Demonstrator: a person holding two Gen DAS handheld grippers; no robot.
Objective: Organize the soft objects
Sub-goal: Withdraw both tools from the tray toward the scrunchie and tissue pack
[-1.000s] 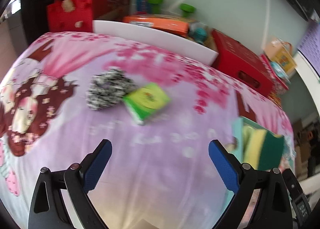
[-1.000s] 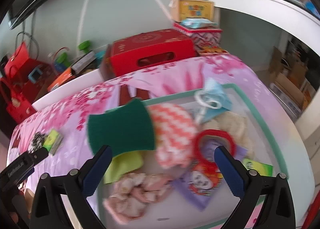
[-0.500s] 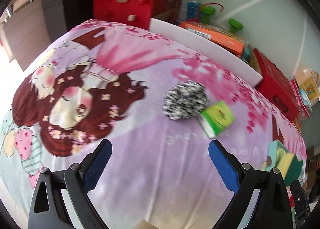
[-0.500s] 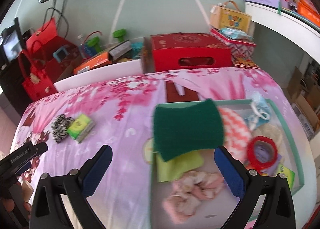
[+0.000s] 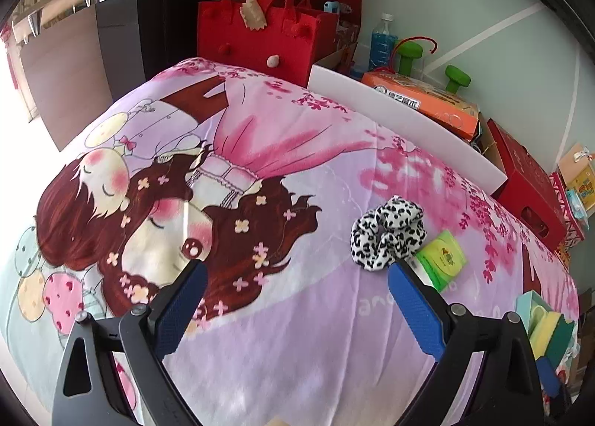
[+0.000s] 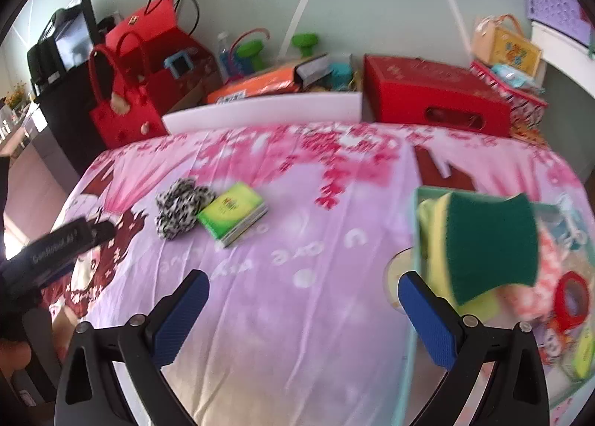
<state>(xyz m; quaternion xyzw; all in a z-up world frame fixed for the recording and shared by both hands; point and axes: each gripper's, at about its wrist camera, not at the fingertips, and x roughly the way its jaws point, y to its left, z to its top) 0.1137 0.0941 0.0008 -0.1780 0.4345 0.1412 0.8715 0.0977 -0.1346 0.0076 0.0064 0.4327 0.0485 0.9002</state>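
Reading left to right, I make out "GenRobot.AI" on my left gripper's black body; its blue ribbed pads are spread wide, holding nothing. A crumpled leopard-print scrunchie touches a glossy green tissue pack on the cartoon-girl blanket. My right gripper gapes empty. A green-yellow scouring sponge leans in the teal tray.
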